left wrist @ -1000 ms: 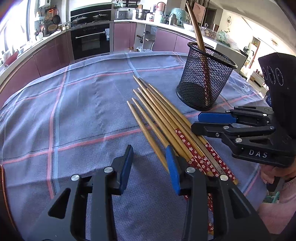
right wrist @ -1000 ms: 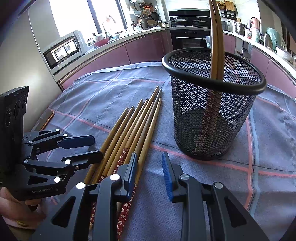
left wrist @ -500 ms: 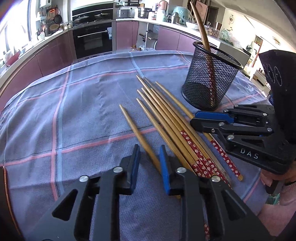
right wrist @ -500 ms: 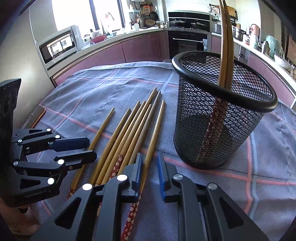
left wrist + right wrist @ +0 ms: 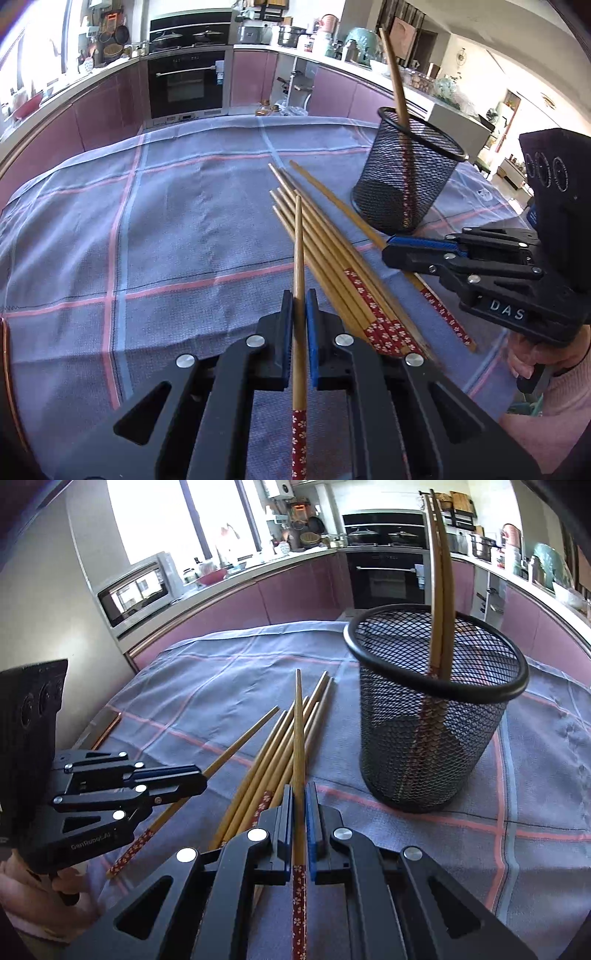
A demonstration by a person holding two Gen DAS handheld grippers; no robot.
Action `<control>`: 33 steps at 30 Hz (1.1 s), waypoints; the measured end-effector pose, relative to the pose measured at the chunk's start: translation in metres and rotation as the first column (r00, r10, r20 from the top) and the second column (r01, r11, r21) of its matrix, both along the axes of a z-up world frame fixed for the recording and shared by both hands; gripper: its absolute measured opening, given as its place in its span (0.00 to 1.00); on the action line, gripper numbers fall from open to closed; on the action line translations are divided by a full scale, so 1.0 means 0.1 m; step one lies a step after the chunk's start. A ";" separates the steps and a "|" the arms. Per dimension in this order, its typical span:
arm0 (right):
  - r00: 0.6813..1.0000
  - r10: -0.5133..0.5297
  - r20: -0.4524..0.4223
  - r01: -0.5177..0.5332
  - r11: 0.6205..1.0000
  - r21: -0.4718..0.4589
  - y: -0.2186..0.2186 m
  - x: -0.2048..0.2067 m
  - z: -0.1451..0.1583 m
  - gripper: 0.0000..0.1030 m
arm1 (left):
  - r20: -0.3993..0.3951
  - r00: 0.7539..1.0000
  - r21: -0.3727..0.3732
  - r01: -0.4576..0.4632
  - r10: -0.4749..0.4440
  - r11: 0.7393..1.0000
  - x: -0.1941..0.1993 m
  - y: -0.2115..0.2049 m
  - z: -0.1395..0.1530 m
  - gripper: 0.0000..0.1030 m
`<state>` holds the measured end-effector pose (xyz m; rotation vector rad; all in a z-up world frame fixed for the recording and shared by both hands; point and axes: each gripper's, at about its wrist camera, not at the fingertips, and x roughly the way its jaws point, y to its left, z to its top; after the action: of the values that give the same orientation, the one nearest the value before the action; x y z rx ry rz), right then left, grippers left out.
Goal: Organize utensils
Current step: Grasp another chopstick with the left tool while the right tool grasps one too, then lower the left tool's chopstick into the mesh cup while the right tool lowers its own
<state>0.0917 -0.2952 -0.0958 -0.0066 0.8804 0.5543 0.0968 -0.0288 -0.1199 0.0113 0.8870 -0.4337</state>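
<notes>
A black wire-mesh cup (image 5: 436,716) stands upright on the blue checked tablecloth (image 5: 177,221). Two bamboo chopsticks (image 5: 439,590) stand in it, their red flower-patterned ends down at the bottom and their tapered tips leaning over the near rim.

The left gripper (image 5: 299,306) is clenched on a single chopstick (image 5: 298,258); its shaft runs forward between the blue pads, the tip is off the cloth and the patterned end runs back between the gripper's arms. The right gripper (image 5: 299,801) is likewise clamped on one chopstick (image 5: 298,731), which points forward just left of the cup.

A loose bundle of chopsticks (image 5: 332,258) lies flat on the cloth between the two grippers, beside the cup's base but not touching it. In the left wrist view one more chopstick (image 5: 439,302) lies apart from the bundle, passing under the right gripper.
</notes>
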 end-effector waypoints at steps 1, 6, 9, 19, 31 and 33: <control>1.000 0.009 -0.004 -0.009 1.000 -0.007 0.01 0.00 -0.01 0.05 | -0.008 1.000 -0.002 0.008 -0.008 1.000 0.00 -0.01 -0.01 0.07; 0.999 0.032 -0.023 -0.034 0.998 -0.046 0.04 0.00 -0.06 0.06 | -0.039 0.999 0.016 0.032 -0.031 0.999 0.03 -0.06 -0.10 0.07; 0.999 0.032 -0.033 -0.034 0.997 -0.069 0.04 0.04 -0.07 0.08 | -0.055 0.998 0.016 0.043 -0.042 0.999 0.07 -0.06 -0.11 0.08; 1.000 0.021 -0.022 -0.023 0.998 -0.060 0.05 0.15 -0.09 0.06 | -0.070 0.996 0.023 0.050 -0.048 0.998 0.17 -0.10 -0.13 0.07; 0.992 -0.022 0.127 0.015 0.998 0.058 -0.25 -0.09 0.43 0.06 | 0.019 0.996 -0.094 0.091 -0.089 0.991 0.03 0.02 0.37 0.07; 0.988 -0.031 0.149 0.020 0.997 0.072 -0.30 -0.12 0.51 0.06 | 0.036 0.994 -0.119 0.104 -0.101 0.987 0.01 0.03 0.47 0.07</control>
<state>0.0795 -0.3252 -0.0445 0.0266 0.7133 0.5531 0.0979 -0.0255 -0.0726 -0.0472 0.8318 -0.5814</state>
